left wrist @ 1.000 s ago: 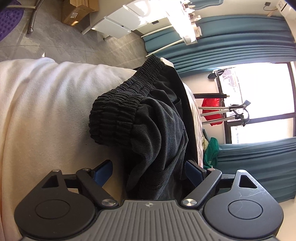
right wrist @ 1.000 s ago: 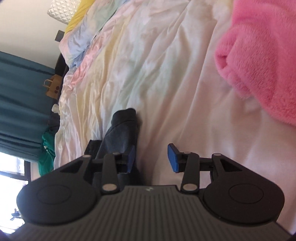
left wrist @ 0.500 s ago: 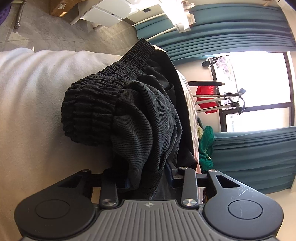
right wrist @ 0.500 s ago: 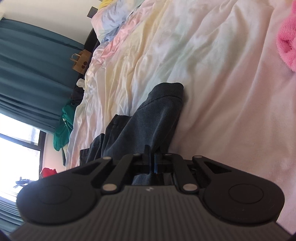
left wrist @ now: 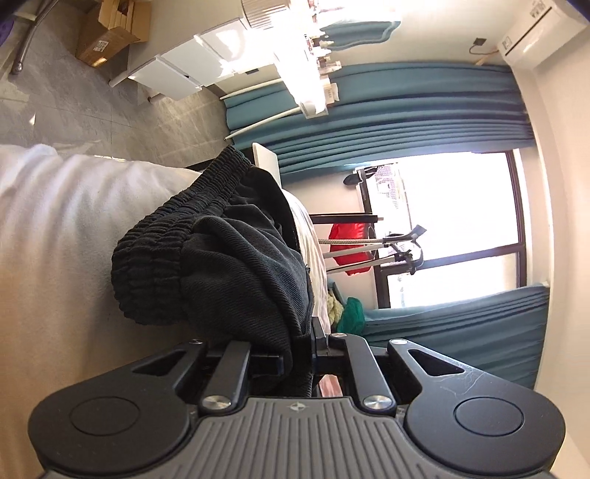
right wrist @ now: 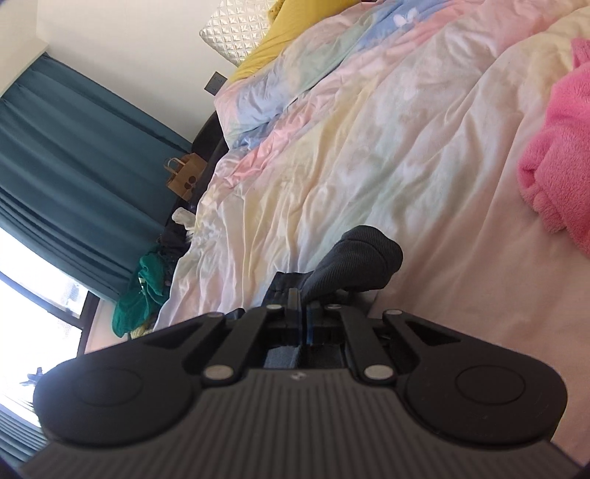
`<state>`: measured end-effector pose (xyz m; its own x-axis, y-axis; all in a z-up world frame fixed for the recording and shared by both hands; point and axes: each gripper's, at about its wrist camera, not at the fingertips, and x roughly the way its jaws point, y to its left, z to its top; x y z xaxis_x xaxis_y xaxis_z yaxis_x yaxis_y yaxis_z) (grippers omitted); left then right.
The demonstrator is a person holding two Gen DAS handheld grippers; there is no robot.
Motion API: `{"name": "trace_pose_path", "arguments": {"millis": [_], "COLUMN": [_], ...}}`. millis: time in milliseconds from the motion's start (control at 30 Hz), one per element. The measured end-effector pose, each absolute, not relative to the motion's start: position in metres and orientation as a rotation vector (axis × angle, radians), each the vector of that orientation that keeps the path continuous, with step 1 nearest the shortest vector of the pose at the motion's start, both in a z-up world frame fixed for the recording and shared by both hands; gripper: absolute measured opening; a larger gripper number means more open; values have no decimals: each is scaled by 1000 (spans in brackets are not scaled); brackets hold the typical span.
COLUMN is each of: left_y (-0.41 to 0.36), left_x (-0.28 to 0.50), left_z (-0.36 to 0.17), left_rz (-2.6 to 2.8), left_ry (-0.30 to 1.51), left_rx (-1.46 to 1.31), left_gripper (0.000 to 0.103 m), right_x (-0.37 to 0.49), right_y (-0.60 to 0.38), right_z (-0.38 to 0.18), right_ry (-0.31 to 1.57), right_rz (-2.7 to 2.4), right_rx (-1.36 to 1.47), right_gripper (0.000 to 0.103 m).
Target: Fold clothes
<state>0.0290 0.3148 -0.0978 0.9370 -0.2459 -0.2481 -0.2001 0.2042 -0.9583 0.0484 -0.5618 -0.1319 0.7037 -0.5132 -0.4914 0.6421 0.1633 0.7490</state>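
Black pants (left wrist: 228, 265) with a ribbed elastic waistband (left wrist: 151, 272) lie bunched on a cream blanket (left wrist: 55, 239) in the left wrist view. My left gripper (left wrist: 300, 342) is still closing, and a thick fold of the black fabric is pinched between its pads. In the right wrist view a dark grey-black end of the same garment (right wrist: 361, 261) rises off the pastel bedsheet (right wrist: 368, 147). My right gripper (right wrist: 303, 306) is shut on its edge, and the fabric bulges just beyond the fingertips.
A pink fleece item (right wrist: 556, 165) lies on the bed at the right, and a yellow pillow (right wrist: 295, 33) at the head. Past the bed's edge are teal curtains (left wrist: 405, 110), a drying rack with a red garment (left wrist: 350, 247), green cloth (left wrist: 350, 313), a white desk (left wrist: 177, 70) and cardboard boxes (left wrist: 107, 37).
Both grippers went from open to shut on the dark garment. The right one has lifted and tilted, raising its fabric end off the sheet. The left one has drawn back slightly.
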Motion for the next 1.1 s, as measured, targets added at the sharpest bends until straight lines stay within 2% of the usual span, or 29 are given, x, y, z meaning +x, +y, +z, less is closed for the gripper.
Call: {"name": "trace_pose_path", "arguments": {"millis": [467, 733, 933, 1100], "left_y": [313, 307, 297, 279], "left_x": [29, 50, 125, 227], "left_z": [-89, -68, -27, 9], "left_rz": [-6, -47, -104, -34], "left_ry": [408, 345, 301, 330], "left_rx": [-1327, -1264, -1160, -993], "left_gripper": [12, 12, 13, 12], "right_x": [58, 75, 157, 277], "right_y": [-556, -553, -559, -556], "right_z": [-126, -108, -75, -58], "right_ry": [152, 147, 162, 208], "right_rz": [-832, -830, -792, -749], "right_rx": [1081, 1003, 857, 731], "right_gripper": [5, 5, 5, 5]}}
